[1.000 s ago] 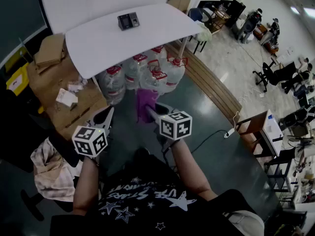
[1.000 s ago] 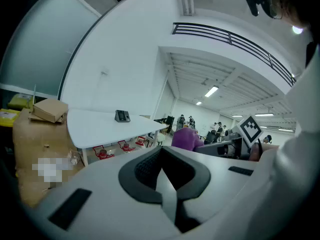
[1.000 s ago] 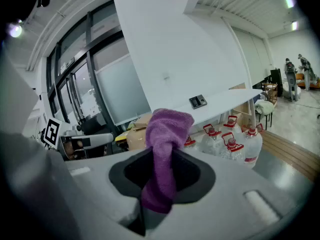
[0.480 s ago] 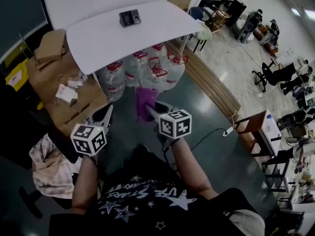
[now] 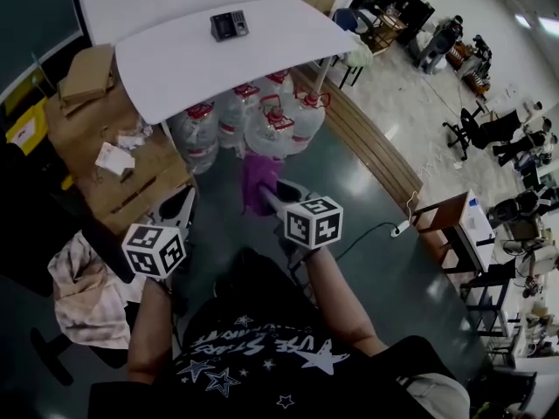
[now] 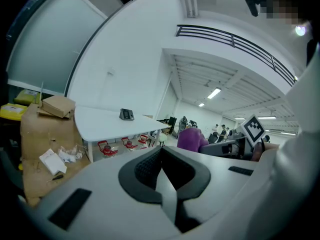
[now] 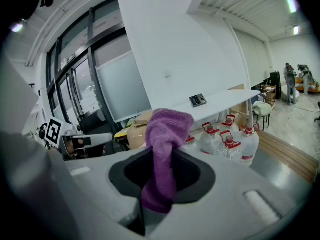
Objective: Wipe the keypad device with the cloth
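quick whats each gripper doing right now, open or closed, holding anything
left gripper: closed, nothing between its jaws
right gripper: closed on the purple cloth

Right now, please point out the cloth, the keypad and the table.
cloth [image 7: 168,128]: right gripper view, its bunched upper end.
keypad [image 5: 229,25]: head view, its face.
table [image 5: 175,61]: head view, a bare part of the top.

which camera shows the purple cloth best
The right gripper view: the cloth fills the centre, its weave visible, pinched in the jaws of the right gripper. The head view shows only a purple patch beyond that gripper; the left gripper view shows a small purple lump at right.
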### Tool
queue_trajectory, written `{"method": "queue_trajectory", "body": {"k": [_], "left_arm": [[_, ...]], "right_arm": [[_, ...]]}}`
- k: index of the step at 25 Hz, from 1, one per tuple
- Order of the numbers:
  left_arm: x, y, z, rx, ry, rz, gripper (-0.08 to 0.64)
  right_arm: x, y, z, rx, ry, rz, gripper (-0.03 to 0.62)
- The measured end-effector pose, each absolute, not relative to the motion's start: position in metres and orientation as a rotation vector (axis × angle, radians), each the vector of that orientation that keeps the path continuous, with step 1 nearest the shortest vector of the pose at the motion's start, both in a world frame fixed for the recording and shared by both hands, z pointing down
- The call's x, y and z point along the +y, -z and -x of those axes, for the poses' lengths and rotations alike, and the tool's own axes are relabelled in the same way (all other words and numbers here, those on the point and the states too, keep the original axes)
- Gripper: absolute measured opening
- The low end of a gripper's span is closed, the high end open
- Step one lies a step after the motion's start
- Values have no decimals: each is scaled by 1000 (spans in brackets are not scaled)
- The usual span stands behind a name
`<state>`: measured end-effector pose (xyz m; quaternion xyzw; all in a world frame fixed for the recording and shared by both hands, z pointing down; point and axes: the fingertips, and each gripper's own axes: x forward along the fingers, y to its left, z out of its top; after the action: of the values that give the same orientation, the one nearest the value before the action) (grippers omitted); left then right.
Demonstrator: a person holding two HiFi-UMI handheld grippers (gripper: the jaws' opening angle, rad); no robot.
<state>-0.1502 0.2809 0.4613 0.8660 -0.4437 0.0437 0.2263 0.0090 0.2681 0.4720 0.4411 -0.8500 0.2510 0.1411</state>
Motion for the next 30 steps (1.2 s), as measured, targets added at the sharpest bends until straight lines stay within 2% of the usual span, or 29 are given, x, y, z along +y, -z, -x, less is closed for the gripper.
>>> {"method": "queue_trajectory", "body": {"k": [9, 30], "left_arm": [[273, -473, 133, -1233, -153, -2373, 9], [124, -477, 59, -1354, -246, -2326, 9]], "right_arm": [[258, -485, -32, -2454, -764, -1279, 98], [83, -490, -102, -2522, -815, -1139, 98]]}}
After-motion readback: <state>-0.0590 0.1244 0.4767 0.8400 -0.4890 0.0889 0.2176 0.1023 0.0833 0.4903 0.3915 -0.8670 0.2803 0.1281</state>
